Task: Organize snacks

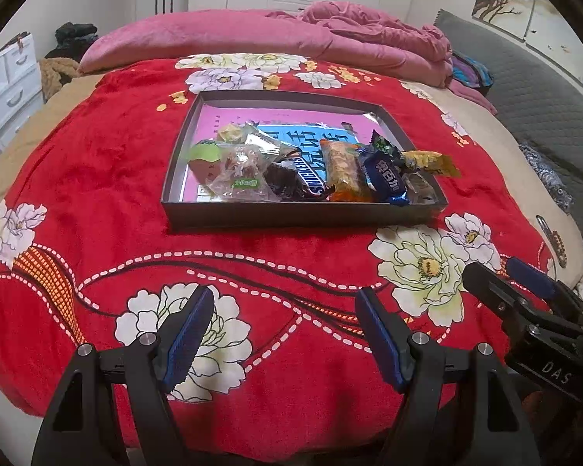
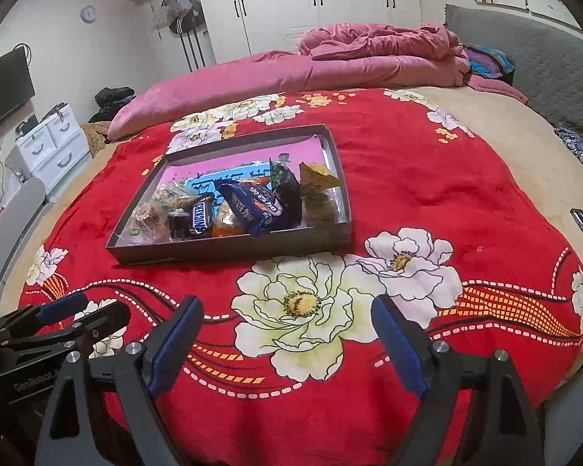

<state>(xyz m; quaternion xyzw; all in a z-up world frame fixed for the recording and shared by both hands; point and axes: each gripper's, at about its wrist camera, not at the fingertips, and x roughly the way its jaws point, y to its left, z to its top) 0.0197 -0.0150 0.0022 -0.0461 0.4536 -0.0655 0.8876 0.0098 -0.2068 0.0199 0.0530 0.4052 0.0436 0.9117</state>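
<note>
A shallow dark box (image 1: 291, 215) (image 2: 229, 250) sits on the red floral blanket and holds several wrapped snacks. Among them are a Snickers bar (image 1: 309, 176) (image 2: 201, 218), a blue Oreo pack (image 1: 386, 182) (image 2: 252, 204), an orange-wrapped bar (image 1: 344, 171), a clear bag with a green label (image 1: 241, 173) and a yellow packet (image 1: 427, 161) (image 2: 316, 174). My left gripper (image 1: 285, 330) is open and empty, above the blanket in front of the box. My right gripper (image 2: 287, 334) is open and empty, nearer than the box and to its right. Each gripper shows at the other view's edge.
The red blanket (image 1: 97, 194) covers a bed, with a pink duvet (image 1: 291, 35) piled behind the box. A grey headboard (image 1: 544, 97) is on the right. White drawers (image 2: 50, 143) stand left of the bed, wardrobes behind.
</note>
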